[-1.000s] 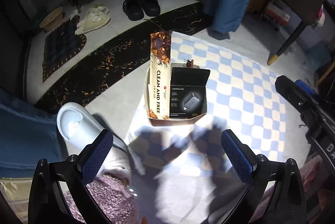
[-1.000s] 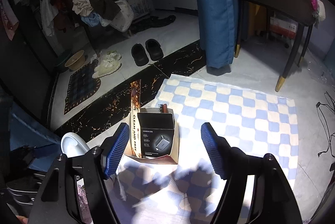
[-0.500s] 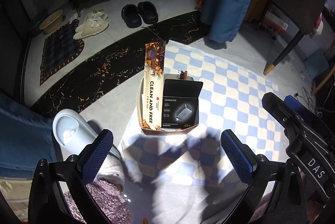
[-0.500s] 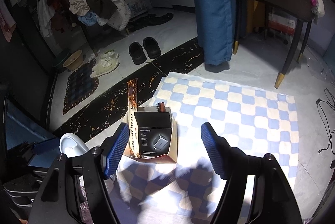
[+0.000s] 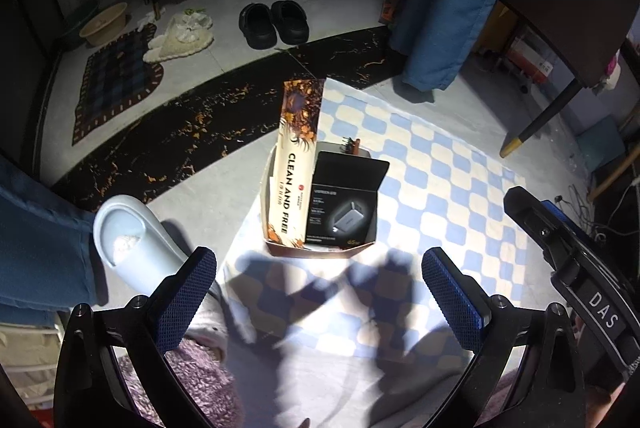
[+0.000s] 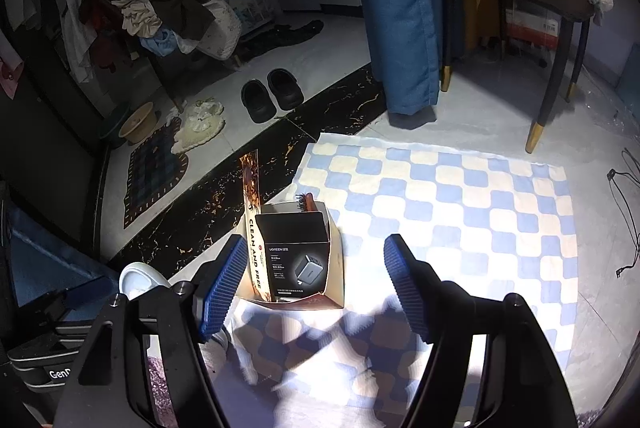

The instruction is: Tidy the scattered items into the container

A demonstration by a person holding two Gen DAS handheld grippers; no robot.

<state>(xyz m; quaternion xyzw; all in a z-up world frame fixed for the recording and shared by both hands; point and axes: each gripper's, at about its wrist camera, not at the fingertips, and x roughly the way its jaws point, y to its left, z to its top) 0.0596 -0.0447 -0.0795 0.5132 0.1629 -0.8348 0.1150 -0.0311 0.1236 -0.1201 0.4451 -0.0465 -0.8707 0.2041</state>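
We compare against the earlier frames: the container (image 5: 318, 204) sits smaller and further off in both wrist views, so both hand-held grippers have drawn back from it. Left hand-held gripper (image 5: 320, 300): jaws wide apart, nothing between them. Right hand-held gripper (image 6: 314, 288): likewise spread wide and empty.

The container stands on the checked mat (image 6: 460, 212), at 12 o'clock from the left jaws and 11 o'clock in the right view. Inside it: the long "CLEAN AND FREE" box (image 5: 294, 168), the black charger box (image 5: 344, 204) and a brush (image 6: 306, 202) behind. No loose item shows on the mat.

Judgement: tidying looks essentially complete; the pull-back reads as a finish.
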